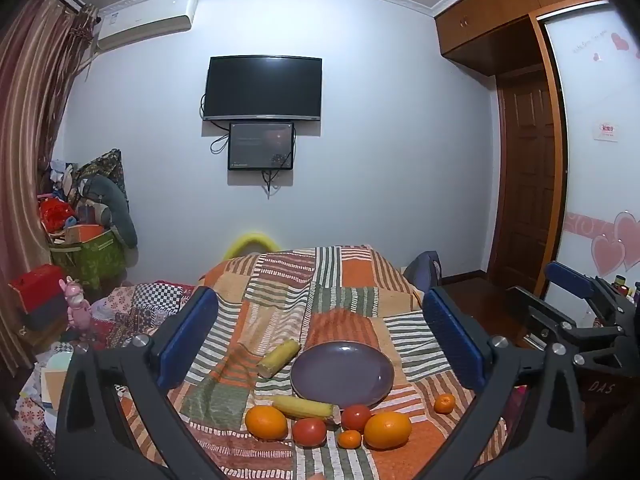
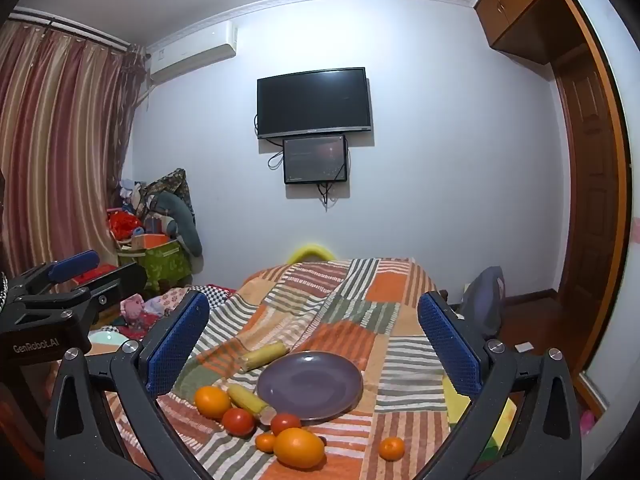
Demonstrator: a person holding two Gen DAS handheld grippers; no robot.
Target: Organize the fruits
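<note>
Left gripper [image 1: 316,328]: your fingers stand fully apart, holding nothing, well short of the fruit.
Right gripper [image 2: 312,332]: same, spread wide and empty.
Fruit row: two oranges [image 1: 266,423], two tomatoes [image 1: 309,432] and a small tangerine [image 1: 349,439] bunch along the plate's near rim; one tangerine [image 1: 445,403] sits apart on the right, easiest to take first.
Corn: one cob [image 1: 306,407] touches the rim, another [image 1: 279,358] lies at the far left.
Plate [image 1: 342,374]: empty, likely the target.
Bed [image 1: 352,276]: soft quilt; round fruit may roll. Open room beyond the plate; the bed's right edge is close.
</note>
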